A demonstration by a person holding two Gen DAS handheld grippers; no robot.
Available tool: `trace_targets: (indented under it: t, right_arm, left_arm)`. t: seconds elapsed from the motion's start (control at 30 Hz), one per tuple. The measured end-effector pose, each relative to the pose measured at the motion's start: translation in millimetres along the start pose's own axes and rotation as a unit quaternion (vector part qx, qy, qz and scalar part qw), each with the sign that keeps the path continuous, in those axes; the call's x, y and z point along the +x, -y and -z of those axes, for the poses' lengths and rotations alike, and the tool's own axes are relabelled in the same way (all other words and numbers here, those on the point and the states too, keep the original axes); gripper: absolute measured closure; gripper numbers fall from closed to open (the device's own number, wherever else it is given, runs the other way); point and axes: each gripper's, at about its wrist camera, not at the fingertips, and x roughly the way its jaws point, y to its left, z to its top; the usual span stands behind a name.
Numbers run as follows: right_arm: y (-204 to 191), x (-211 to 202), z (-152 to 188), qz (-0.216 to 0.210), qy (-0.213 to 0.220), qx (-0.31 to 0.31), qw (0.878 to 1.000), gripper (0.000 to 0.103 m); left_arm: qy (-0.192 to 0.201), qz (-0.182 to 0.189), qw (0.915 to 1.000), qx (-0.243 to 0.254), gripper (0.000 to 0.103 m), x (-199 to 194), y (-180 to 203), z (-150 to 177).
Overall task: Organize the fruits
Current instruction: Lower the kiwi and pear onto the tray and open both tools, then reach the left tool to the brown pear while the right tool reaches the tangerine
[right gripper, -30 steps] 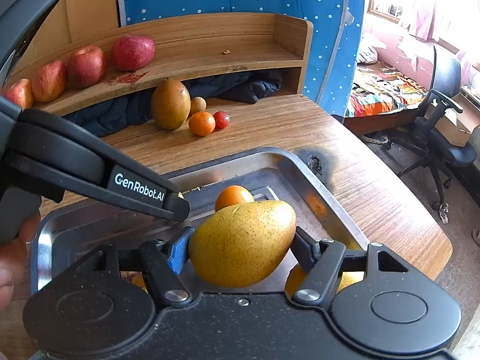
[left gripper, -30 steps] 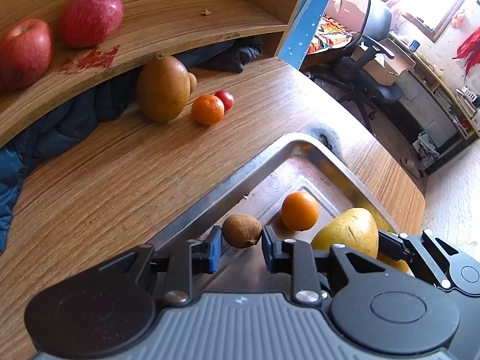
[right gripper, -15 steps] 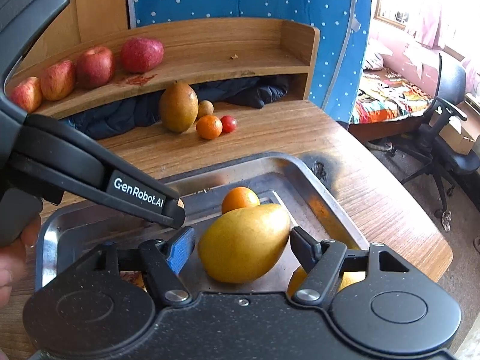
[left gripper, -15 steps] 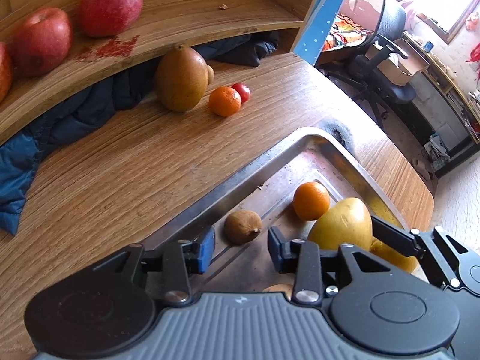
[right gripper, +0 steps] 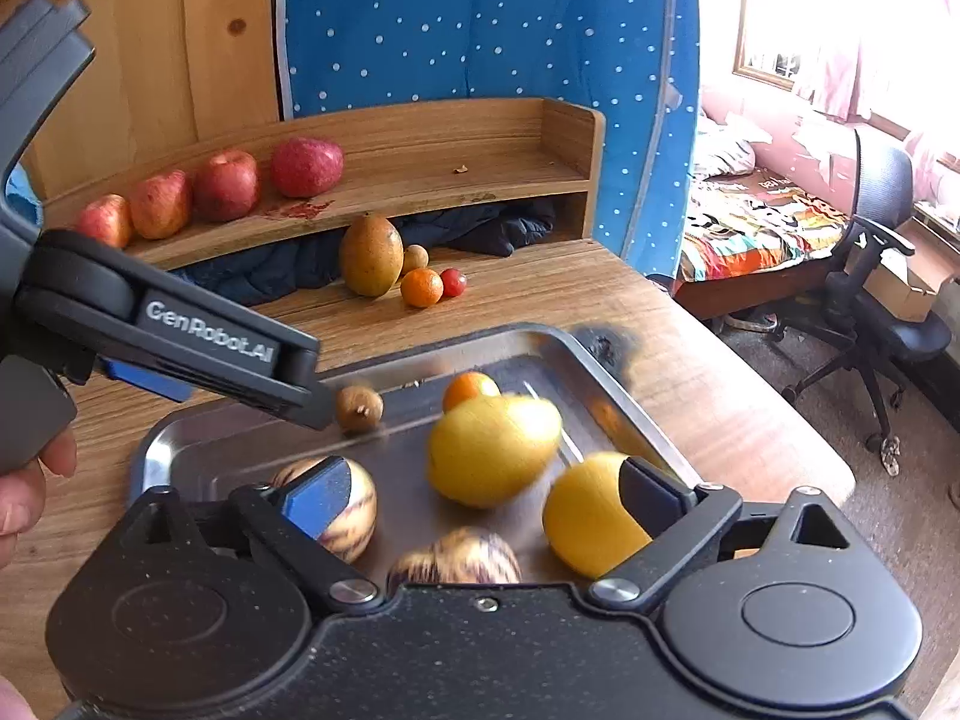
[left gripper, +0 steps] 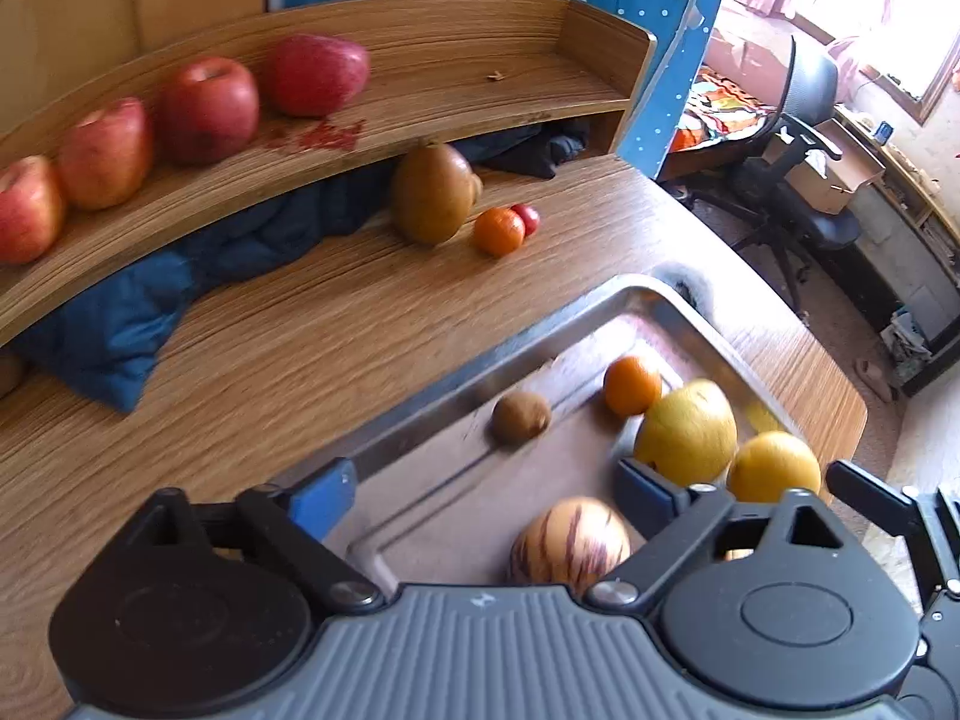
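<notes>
A steel tray (left gripper: 480, 354) lies on the wooden table. In it are a brown kiwi (left gripper: 521, 417), an orange (left gripper: 632, 385), a yellow pear (left gripper: 687, 432), a round yellow fruit (left gripper: 774, 468) and a striped melon (left gripper: 570, 546). My left gripper (left gripper: 486, 492) hangs open above the tray's near part and holds nothing. In the right wrist view the right gripper (right gripper: 486, 495) is open too. The yellow pear (right gripper: 492, 450) lies blurred on the tray (right gripper: 540, 333) just ahead of it. The kiwi (right gripper: 359, 409) sits by one of the left gripper's fingers (right gripper: 210, 336).
A brown mango (left gripper: 433, 195), a small orange (left gripper: 498, 231) and a cherry tomato (left gripper: 528, 217) sit on the table behind the tray. Several red apples (left gripper: 207, 99) line the wooden shelf (left gripper: 456, 90). Blue cloth (left gripper: 120, 312) lies under it. A hand (right gripper: 24, 498) holds the left gripper.
Both grippers opened wide and drew back and up. The kiwi left the left gripper's pads and the yellow pear left the right gripper's; both now lie in the tray.
</notes>
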Motion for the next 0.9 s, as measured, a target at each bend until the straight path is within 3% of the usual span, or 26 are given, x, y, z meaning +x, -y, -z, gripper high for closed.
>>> trace_targets:
  t: [0.57, 0.9]
  right_arm:
    - [-20, -69, 54, -0.042, -0.004, -0.032, 0.999, 0.001]
    - [-47, -80, 51, -0.087, 0.002, -0.058, 0.995, 0.001]
  left_arm:
    - [-0.01, -0.042, 0.9982, -0.042, 0.002, -60, -14, 97]
    - [-0.021, -0.079, 0.9929, -0.087, 0.001, -83, -42, 115]
